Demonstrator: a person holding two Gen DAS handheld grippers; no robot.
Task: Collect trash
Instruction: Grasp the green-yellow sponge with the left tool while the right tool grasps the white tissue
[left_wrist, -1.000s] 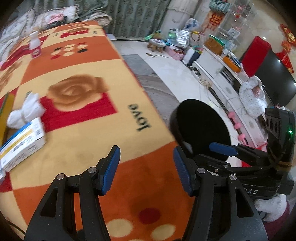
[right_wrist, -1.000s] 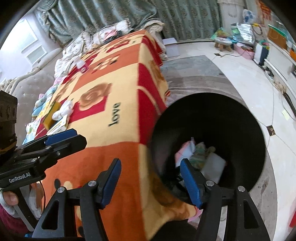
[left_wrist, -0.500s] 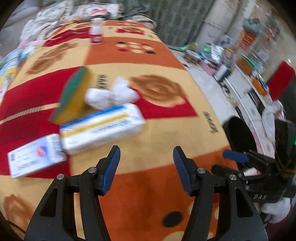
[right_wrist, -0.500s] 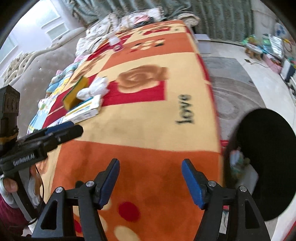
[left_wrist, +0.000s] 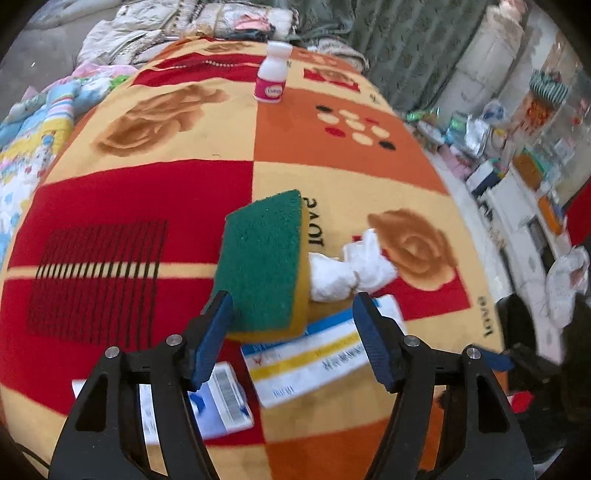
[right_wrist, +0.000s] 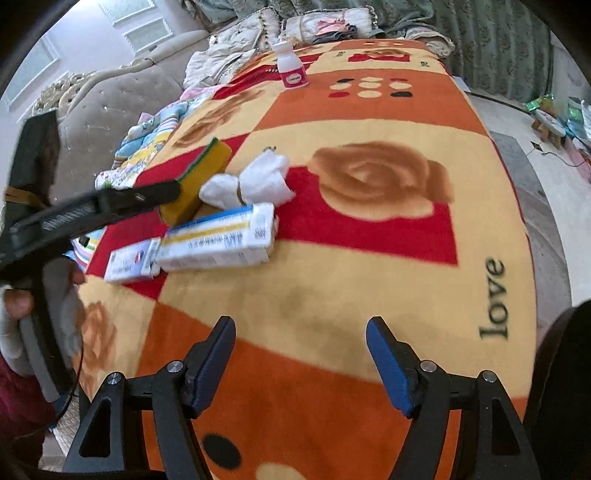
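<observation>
The left gripper (left_wrist: 291, 343) hangs over the cluster of trash with its jaws opening; the near end of one green-and-yellow sponge (left_wrist: 264, 264) and part of a box show in the gap between the blue pads, but the pads press on nothing. The right gripper (right_wrist: 301, 363) has its jaws opening too, with only bare blanket (right_wrist: 332, 280) between them and nothing held.

Just past the left fingers lie two cardboard boxes: one long white box with blue and yellow stripes (left_wrist: 314, 354) and one smaller white box with a barcode (left_wrist: 218, 402), side by side and touching or nearly so. The sponge rests tilted, its lower edge propped on the long box. One crumpled white tissue wad (left_wrist: 351, 269) lies against the sponge's yellow side, touching the long box as well. In the right wrist view these four things sit together to the left, well ahead of the right gripper.

Farther off, one small white bottle with a pink label (left_wrist: 271, 77) stands upright alone near the far end of the blanket, well apart from the cluster.

One black bin (right_wrist: 561, 387) shows at the blanket's right edge, only partly in view. A gloved hand (right_wrist: 22, 332) grips the left gripper's handle at the left border.
</observation>
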